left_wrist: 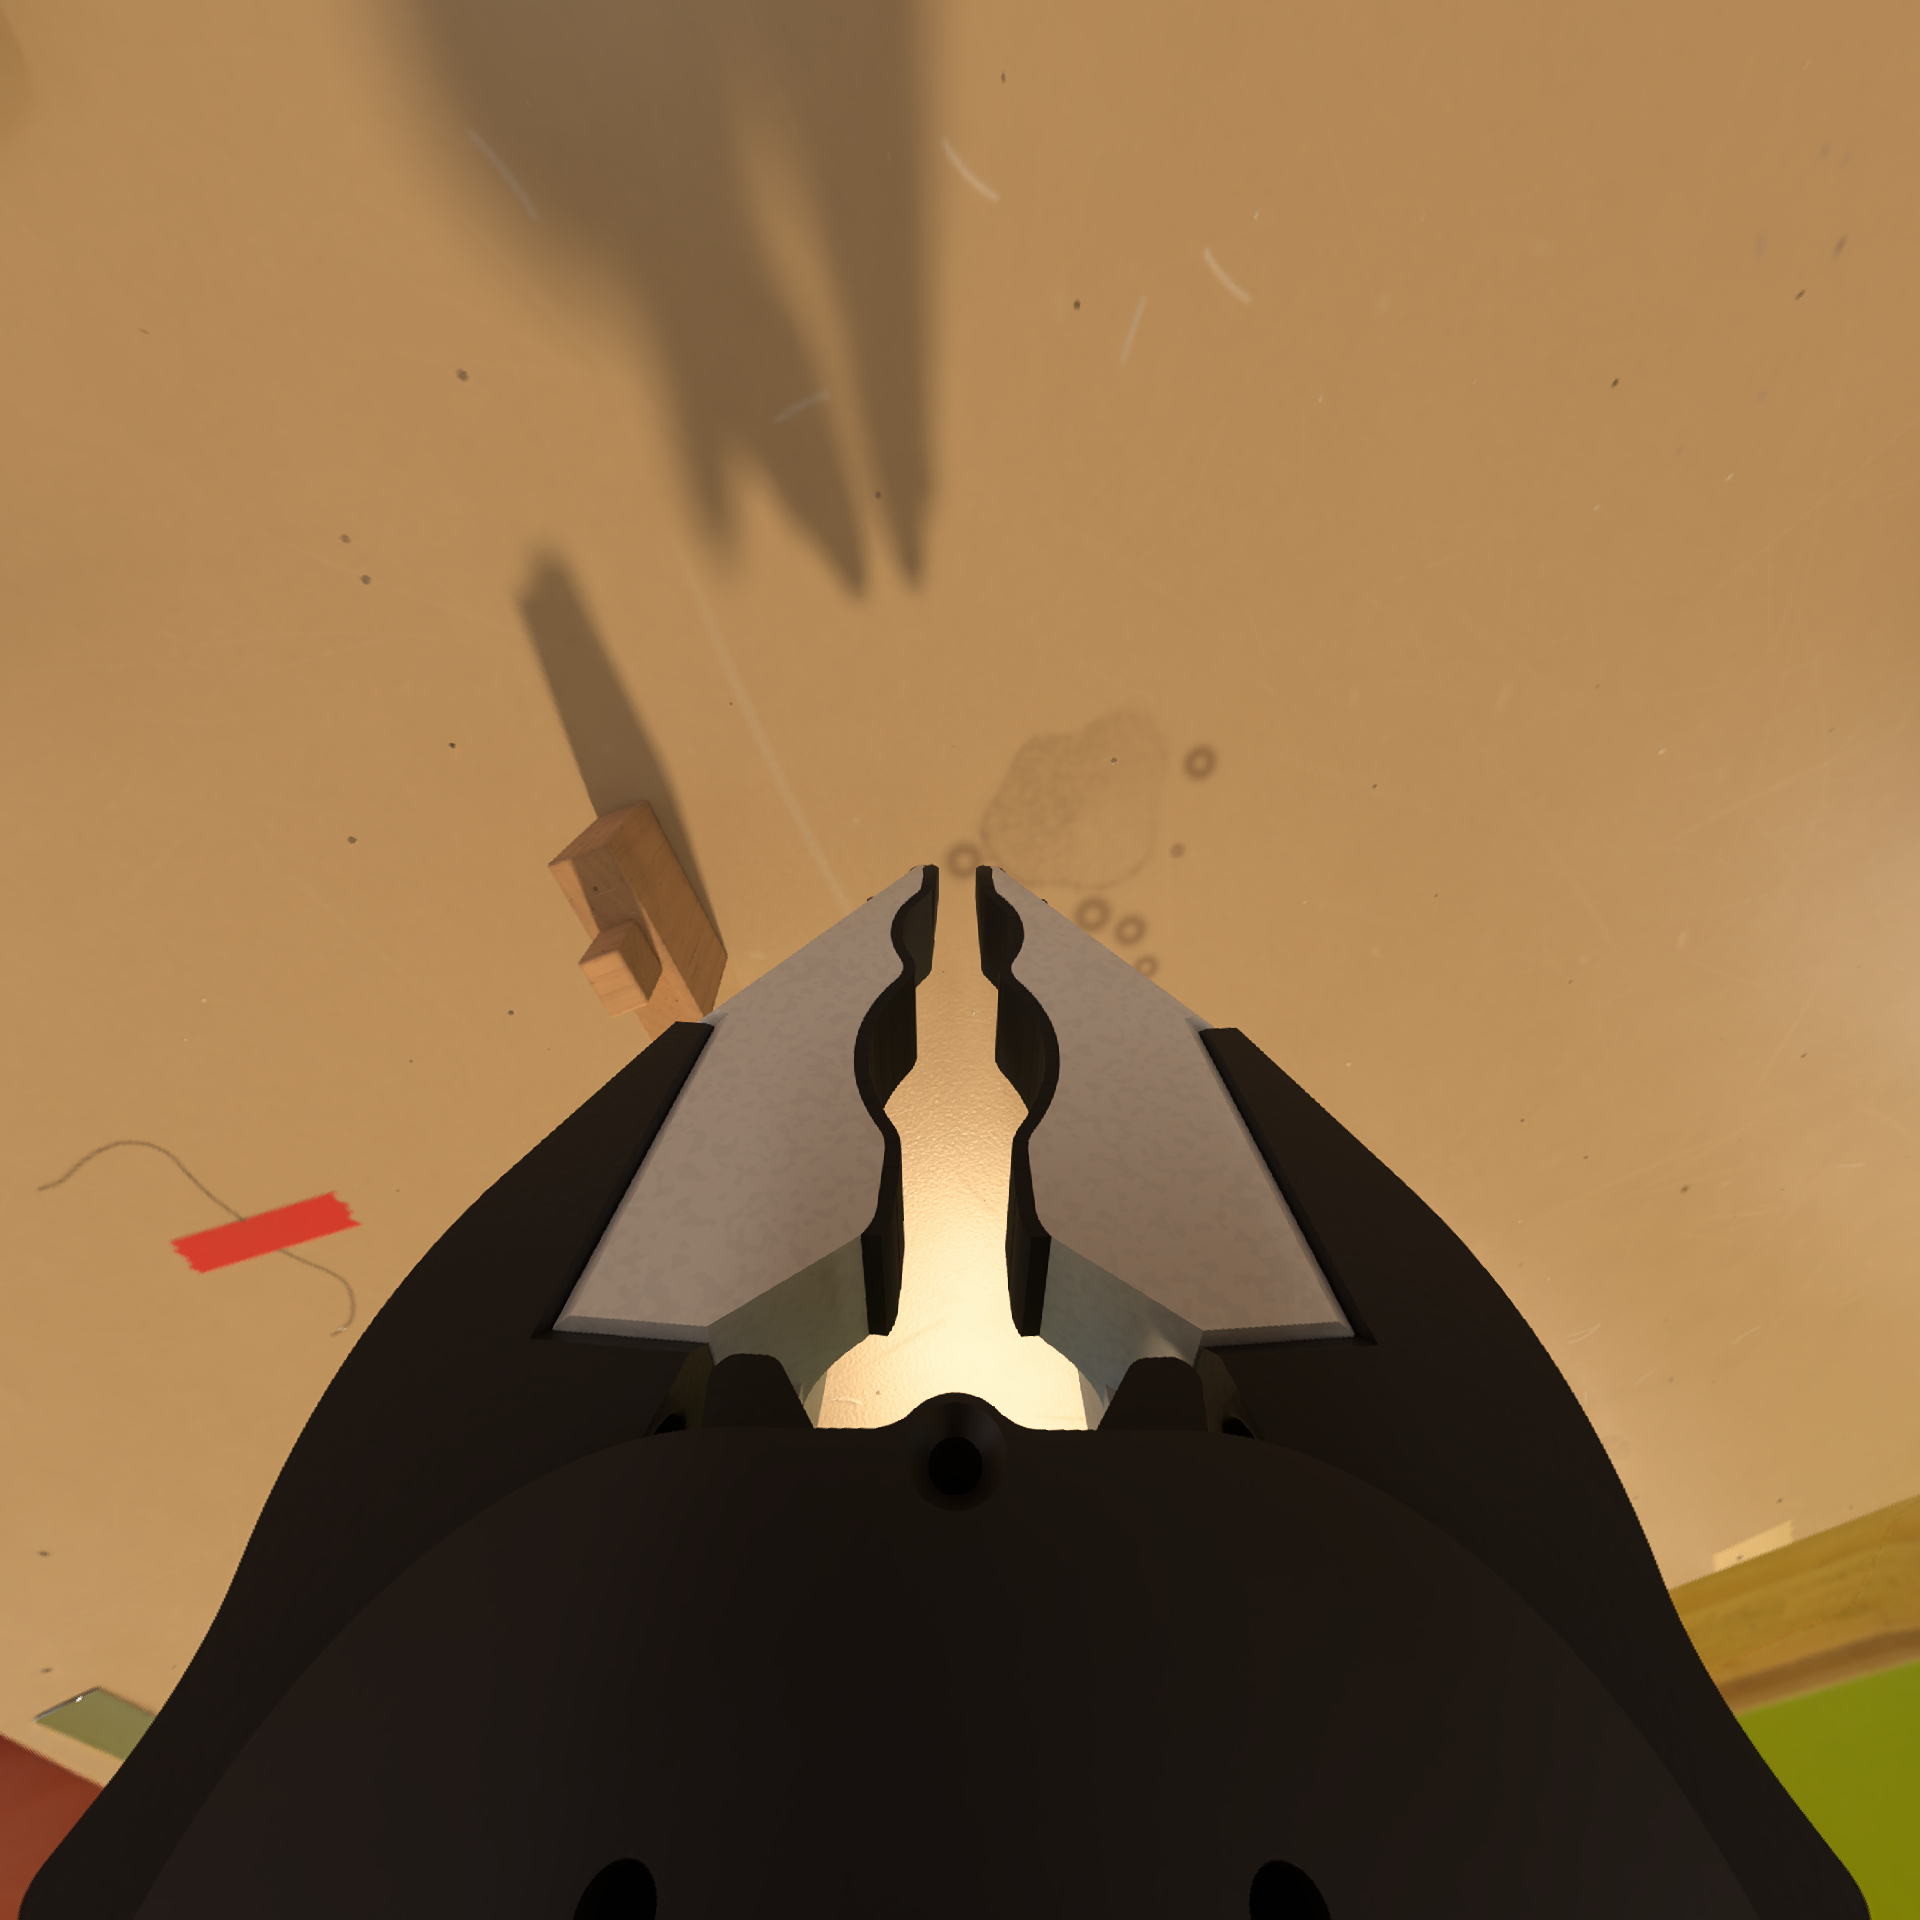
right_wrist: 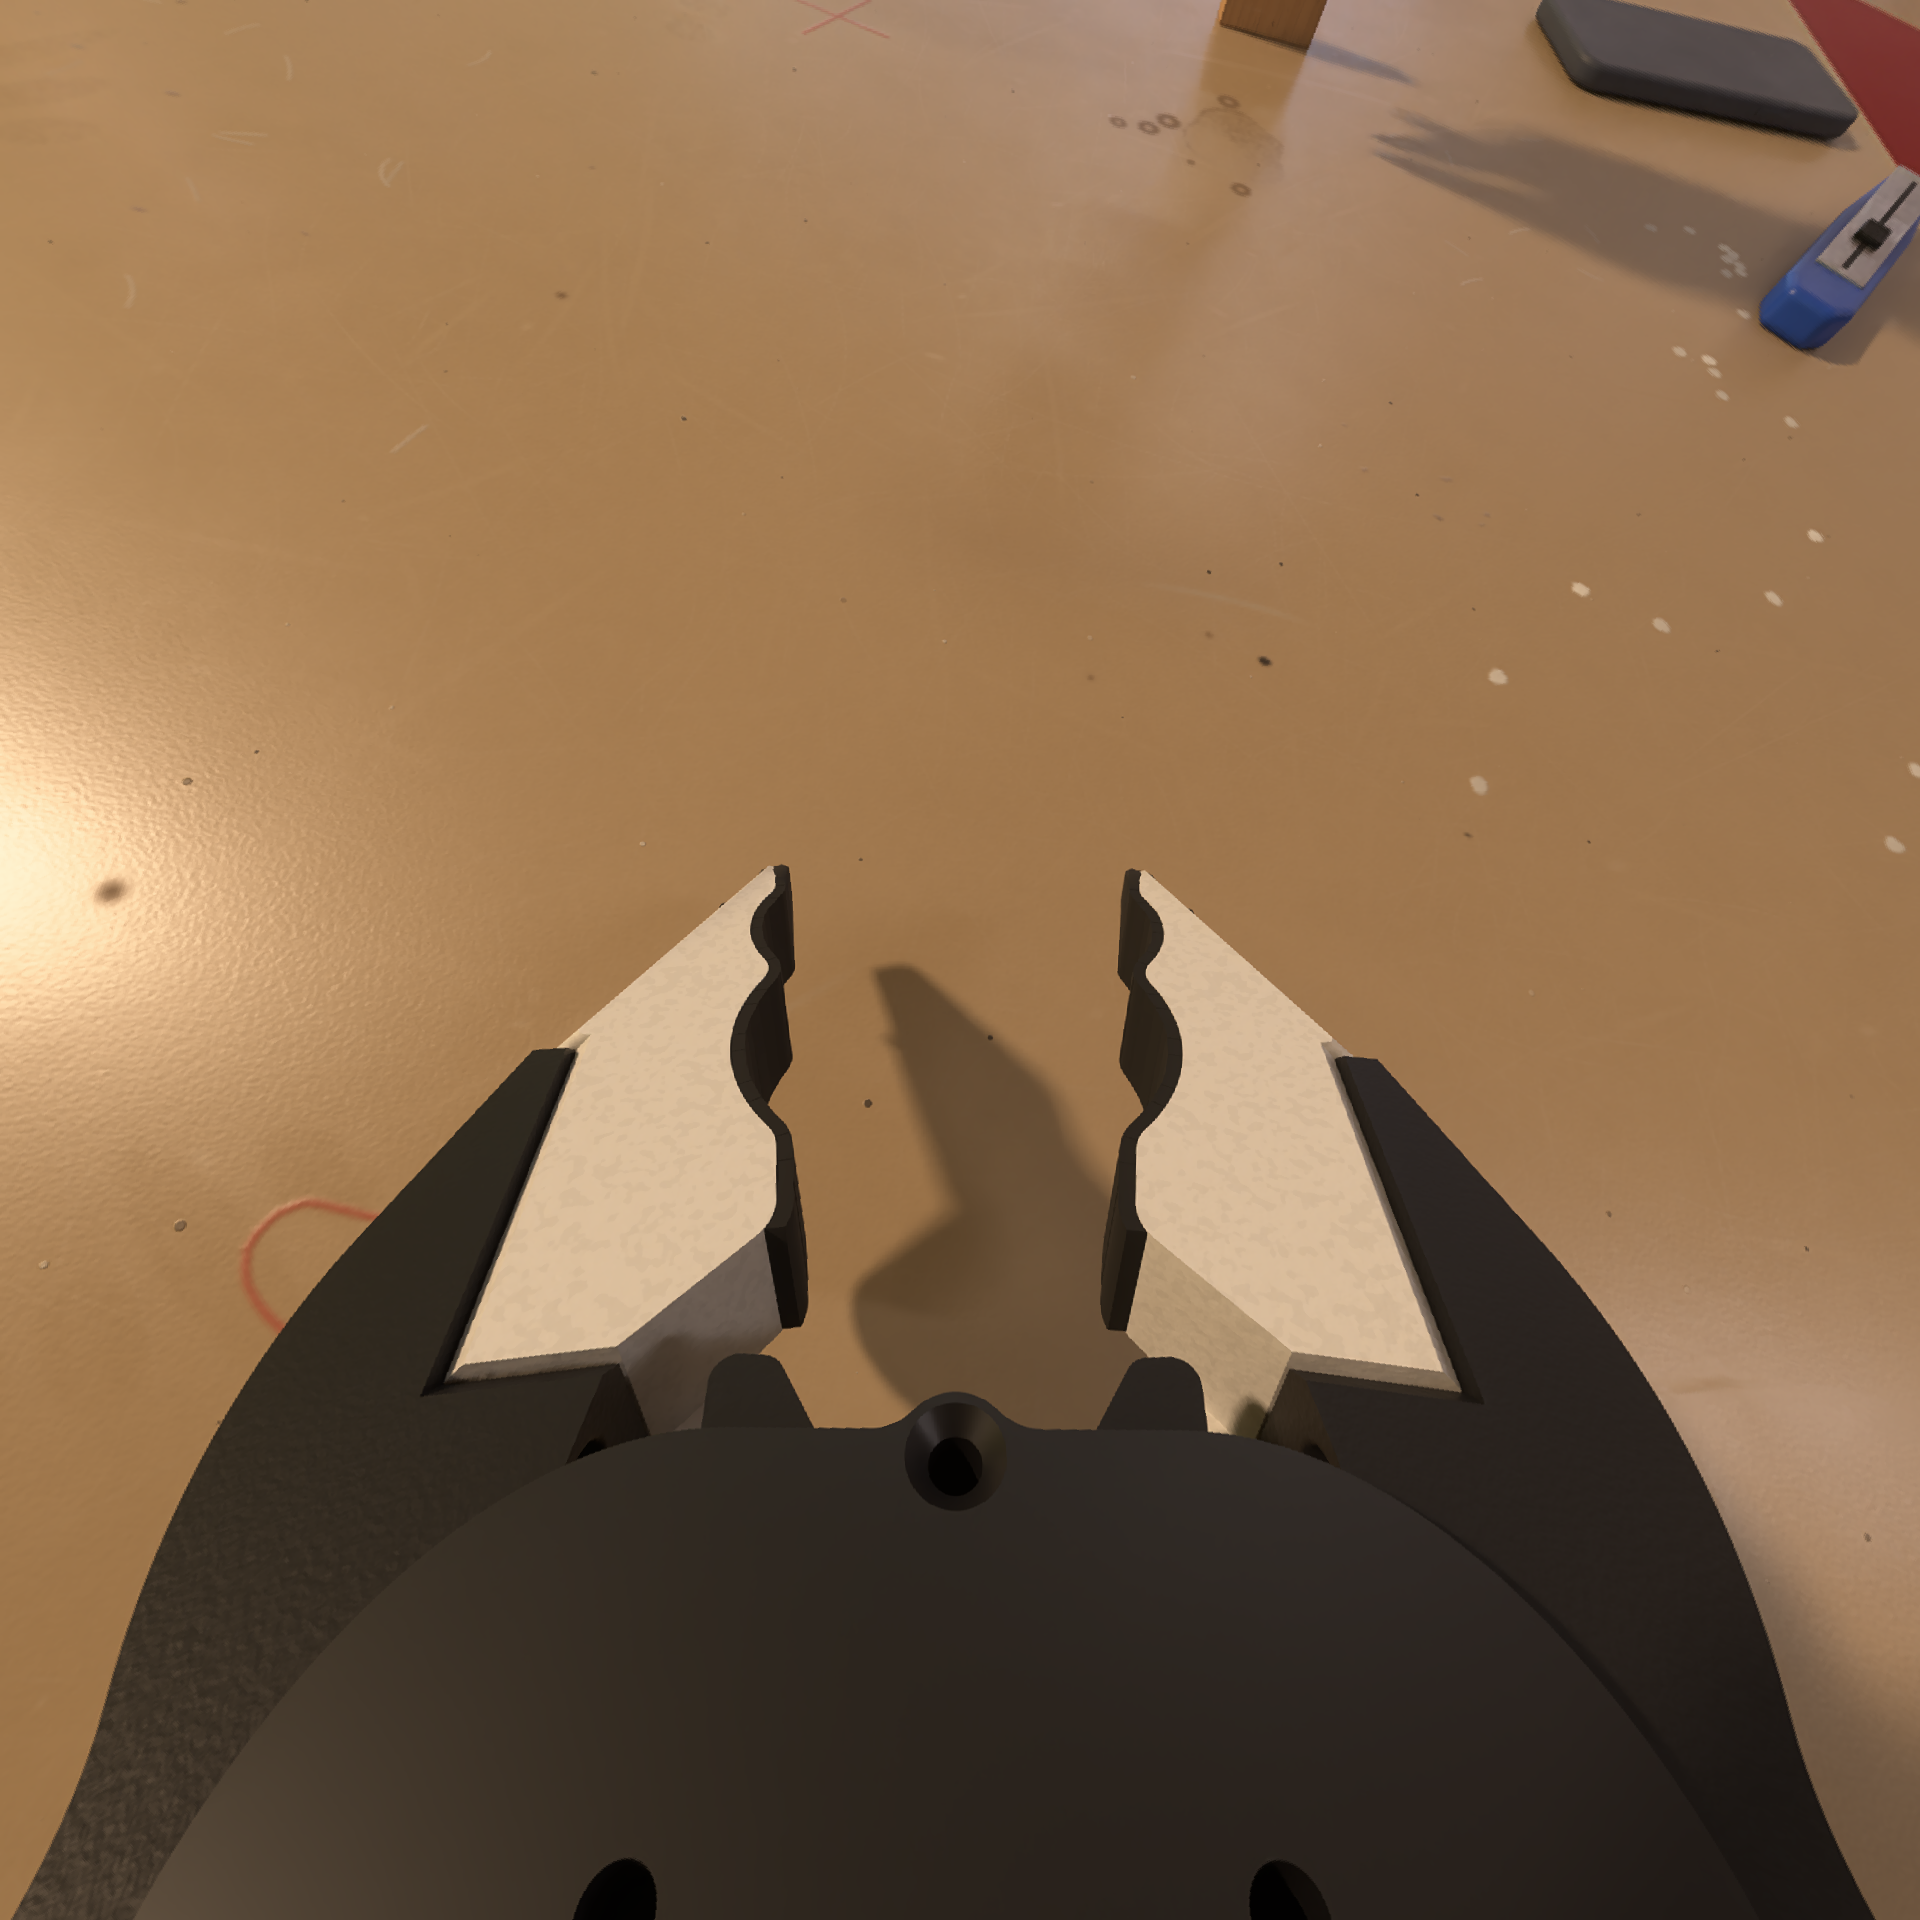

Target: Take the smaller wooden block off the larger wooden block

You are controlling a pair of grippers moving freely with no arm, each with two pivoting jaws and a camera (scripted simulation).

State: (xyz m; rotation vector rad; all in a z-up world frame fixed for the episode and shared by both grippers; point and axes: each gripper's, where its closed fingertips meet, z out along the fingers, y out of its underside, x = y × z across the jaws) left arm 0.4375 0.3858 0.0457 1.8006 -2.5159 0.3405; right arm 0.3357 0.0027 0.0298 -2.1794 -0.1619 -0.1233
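In the left wrist view the larger wooden block [left_wrist: 675, 925] lies on the tan table [left_wrist: 1351, 623], and the smaller wooden block [left_wrist: 620, 964] sits on it near its closer end. My left gripper [left_wrist: 956, 878] is above the table, to the right of the blocks and apart from them. Its jaws are nearly together with nothing between them. In the right wrist view my right gripper [right_wrist: 956, 883] is open and empty over bare table. Only a corner of a wooden block [right_wrist: 1270, 21] shows at the top edge, far ahead.
Left wrist view: a strip of red tape [left_wrist: 265, 1231] on a thin thread at the left, a green card [left_wrist: 94, 1720] at the lower left, the table edge [left_wrist: 1818, 1590] at the lower right. Right wrist view: a grey slab [right_wrist: 1694, 68] and a blue utility knife [right_wrist: 1844, 265] at the far right.
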